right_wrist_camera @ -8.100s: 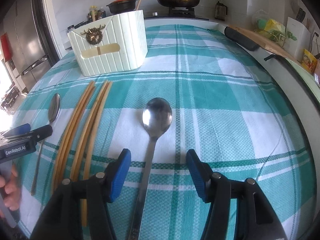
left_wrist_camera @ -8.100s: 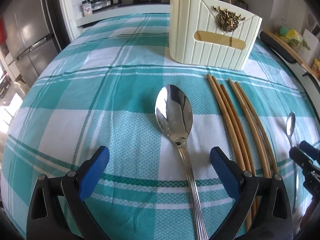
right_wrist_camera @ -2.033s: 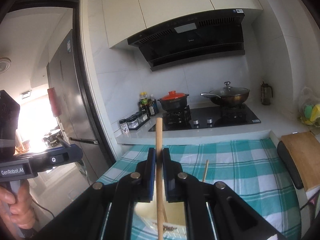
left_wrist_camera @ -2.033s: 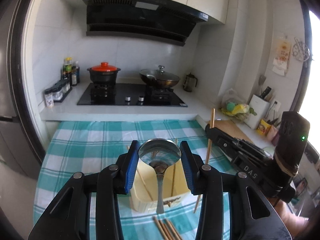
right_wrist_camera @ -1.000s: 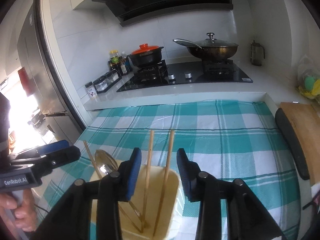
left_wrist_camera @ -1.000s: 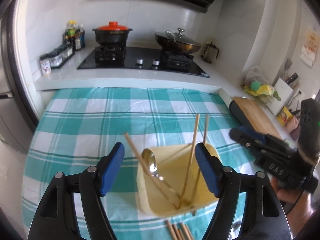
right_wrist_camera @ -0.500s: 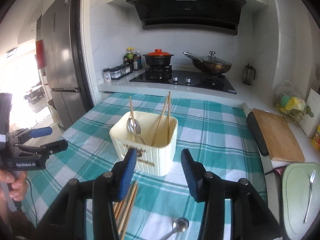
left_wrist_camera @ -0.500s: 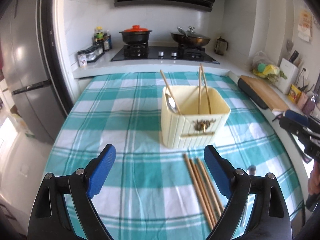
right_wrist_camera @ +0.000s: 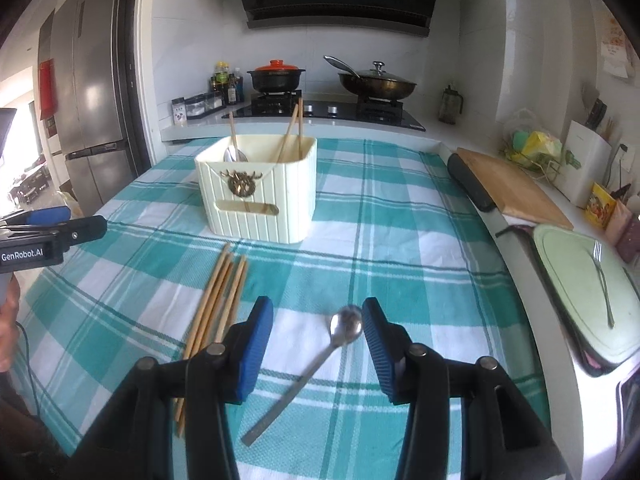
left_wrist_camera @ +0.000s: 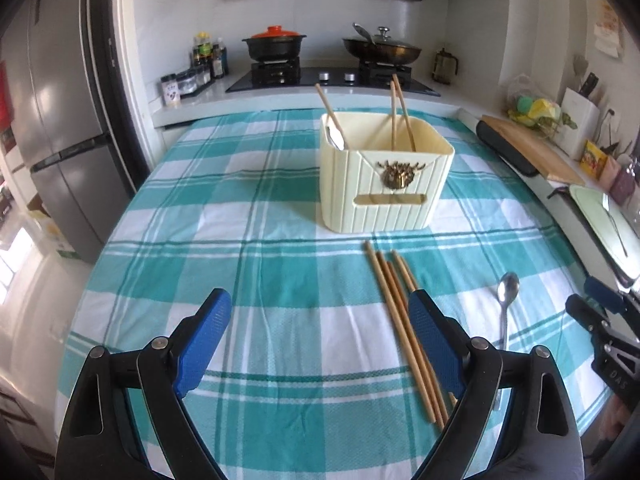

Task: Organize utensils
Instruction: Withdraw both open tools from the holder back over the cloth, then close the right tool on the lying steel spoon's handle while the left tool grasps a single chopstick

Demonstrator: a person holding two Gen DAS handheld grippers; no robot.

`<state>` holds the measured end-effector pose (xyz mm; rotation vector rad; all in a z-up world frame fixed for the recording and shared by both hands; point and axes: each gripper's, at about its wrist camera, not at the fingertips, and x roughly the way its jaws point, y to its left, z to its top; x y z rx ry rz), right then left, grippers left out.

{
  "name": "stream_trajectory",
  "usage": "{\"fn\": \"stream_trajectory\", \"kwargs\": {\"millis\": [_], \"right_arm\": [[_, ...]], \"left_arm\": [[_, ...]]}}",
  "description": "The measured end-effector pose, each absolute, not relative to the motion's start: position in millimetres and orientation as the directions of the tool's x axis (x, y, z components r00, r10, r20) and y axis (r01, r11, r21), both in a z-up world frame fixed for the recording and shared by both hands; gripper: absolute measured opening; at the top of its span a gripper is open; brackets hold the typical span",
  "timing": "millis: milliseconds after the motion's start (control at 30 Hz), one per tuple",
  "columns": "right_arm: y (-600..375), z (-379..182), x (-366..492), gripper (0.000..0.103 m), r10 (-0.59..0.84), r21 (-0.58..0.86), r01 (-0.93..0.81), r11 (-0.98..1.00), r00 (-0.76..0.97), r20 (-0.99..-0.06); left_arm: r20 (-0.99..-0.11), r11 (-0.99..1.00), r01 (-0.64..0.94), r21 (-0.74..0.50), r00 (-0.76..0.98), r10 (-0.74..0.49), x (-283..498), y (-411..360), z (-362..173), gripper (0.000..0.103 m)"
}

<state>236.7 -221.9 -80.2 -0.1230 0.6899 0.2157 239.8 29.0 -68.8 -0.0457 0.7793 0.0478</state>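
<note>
Utensils were split: in the cream holder [left_wrist_camera: 384,176] we saw three chopsticks [left_wrist_camera: 394,114] and a spoon [left_wrist_camera: 335,138]. Just in front of it lay loose chopsticks [left_wrist_camera: 404,328], a small spoon [right_wrist_camera: 344,330] beside them. Our left gripper [left_wrist_camera: 320,344] gaped wide and empty; our right gripper [right_wrist_camera: 318,344], half open, hovered over the small spoon, its jaws having just widened.
</note>
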Motion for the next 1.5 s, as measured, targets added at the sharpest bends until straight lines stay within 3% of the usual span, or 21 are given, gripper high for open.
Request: {"fn": "stream_trajectory", "kwargs": {"millis": [200, 367, 700, 1200, 1300, 1400, 1467, 1500], "right_arm": [[-245.2, -124.5, 212.6, 0.047, 0.108, -0.004, -0.158, 0.987, 0.695, -0.710], [-257.3, -147.5, 209.5, 0.047, 0.094, 0.028, -0.110, 0.993, 0.660, -0.746], [-252.2, -155.5, 213.3, 0.047, 0.123, 0.064, -0.113, 0.992, 0.657, -0.744], [-220.4, -185.1, 257.6, 0.048, 0.164, 0.097, -0.143, 0.985, 0.591, -0.790], [-210.3, -186.5, 256.9, 0.042, 0.112, 0.007, -0.174, 0.985, 0.604, -0.789], [-211.6, -186.2, 250.5, 0.031, 0.077, -0.048, -0.185, 0.982, 0.611, -0.788], [-217.2, -184.7, 245.2, 0.022, 0.058, -0.068, -0.180, 0.981, 0.614, -0.787], [-219.9, -184.3, 242.5, 0.017, 0.048, -0.079, -0.177, 0.981, 0.615, -0.787]], "left_arm": [[-0.783, 0.991, -0.096, -0.093, 0.622, -0.013, 227.3, 37.5, -125.4, 0.093], [-0.790, 0.992, -0.063, -0.113, 0.611, -0.051, 235.7, 15.6, -142.9, 0.093], [-0.807, 0.999, -0.044, -0.010, 0.590, 0.018, 279.3, -15.8, -172.1, 0.093], [-0.813, 0.999, -0.038, 0.019, 0.581, 0.037, 282.9, -18.3, -182.7, 0.093], [-0.811, 1.000, -0.017, 0.004, 0.585, 0.013, 277.3, -15.8, -180.7, 0.080], [-0.807, 1.000, 0.021, -0.004, 0.591, -0.016, 269.2, -18.1, -177.4, 0.055], [-0.803, 0.999, 0.043, 0.008, 0.596, -0.019, 264.3, -22.1, -175.7, 0.028], [-0.803, 0.999, 0.052, 0.015, 0.596, -0.019, 262.3, -24.2, -175.6, 0.020]]}}
